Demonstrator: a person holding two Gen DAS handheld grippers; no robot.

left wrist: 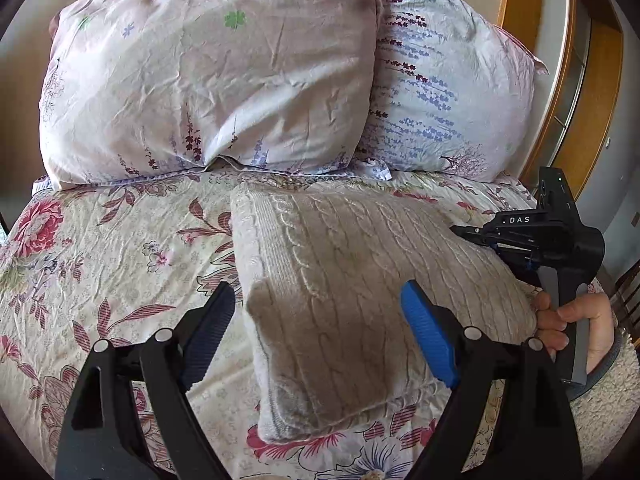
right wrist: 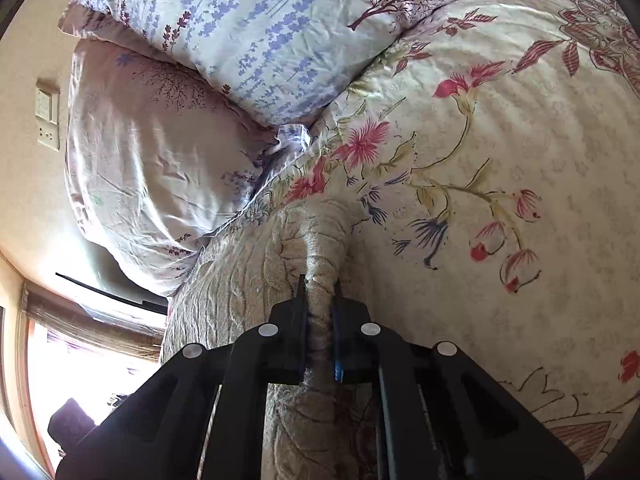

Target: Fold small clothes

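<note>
A beige cable-knit sweater (left wrist: 352,272) lies folded on the floral bedspread (left wrist: 100,272). My left gripper (left wrist: 320,324) is open, its jaws spread wide on either side of the sweater's near left corner, just above it. My right gripper (left wrist: 460,232) reaches in from the right at the sweater's right edge. In the right wrist view my right gripper (right wrist: 320,292) is shut on a bunched fold of the sweater (right wrist: 320,240), with the knit pinched between the jaws.
Two floral pillows (left wrist: 208,76) (left wrist: 444,92) stand at the head of the bed behind the sweater. A wooden frame (left wrist: 592,92) is at the right. A wall switch (right wrist: 47,118) and a window (right wrist: 92,360) show in the right wrist view.
</note>
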